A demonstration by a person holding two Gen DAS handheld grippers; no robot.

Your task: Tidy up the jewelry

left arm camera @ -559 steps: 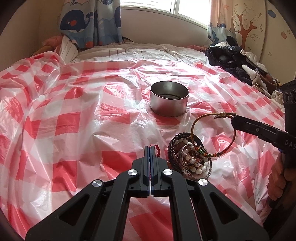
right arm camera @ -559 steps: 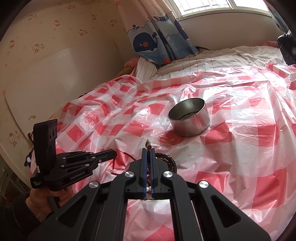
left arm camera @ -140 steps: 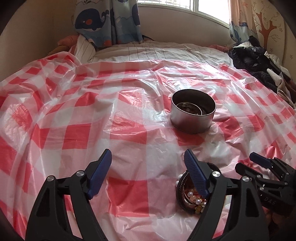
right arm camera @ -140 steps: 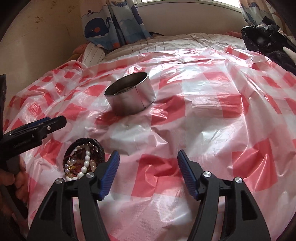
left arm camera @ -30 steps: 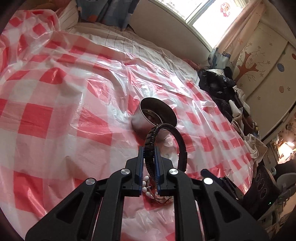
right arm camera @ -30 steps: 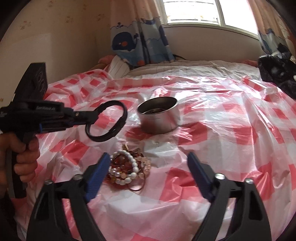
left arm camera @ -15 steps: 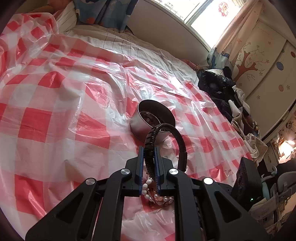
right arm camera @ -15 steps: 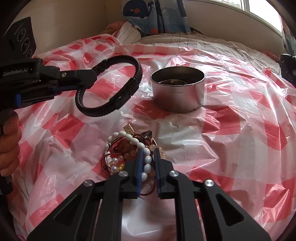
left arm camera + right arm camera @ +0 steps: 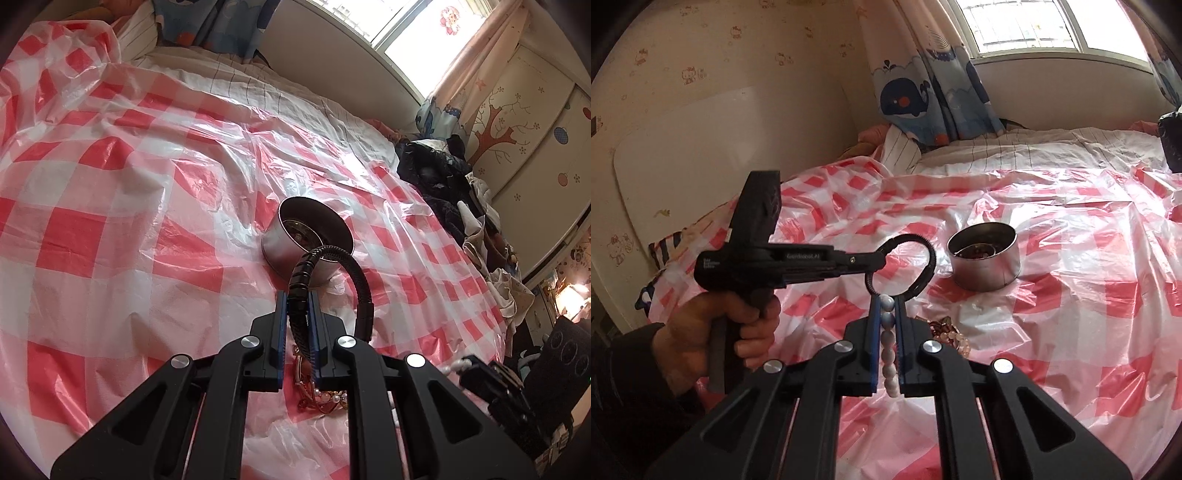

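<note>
Two grippers, both loaded. Left gripper (image 9: 298, 325) has its blue pads pinched on a black braided bracelet (image 9: 360, 291), loop arcing up and over to the right, held in the air above the red-and-white checked plastic sheet (image 9: 110, 229). From the right wrist view the same left gripper (image 9: 877, 263) comes in from the left, gripped by the left hand (image 9: 713, 332), bracelet (image 9: 925, 273) hanging as an open ring off its tip, just left of the tin.

Right gripper (image 9: 887, 325) is pressed together on a white bead bracelet (image 9: 888, 350); the strand runs between the pads and hangs out below them. Its tip sits just under the black ring; touching or not, can't tell.

Round metal tin (image 9: 984, 260) stands upright on the sheet toward the middle of the bed, well short of the far edge by the window, with some jewelry pieces inside. In the left view the tin (image 9: 295, 251) is just beyond the black bracelet.

Remaining jewelry pile (image 9: 947, 334), pinkish and amber beads, lies on the sheet just right of the right gripper, nearer than the tin; also seen under the left gripper (image 9: 325, 397).

Dark clothes heap (image 9: 436, 173) at the bed's right edge. Whale-print curtain (image 9: 923, 85) hangs at the far-left corner.
</note>
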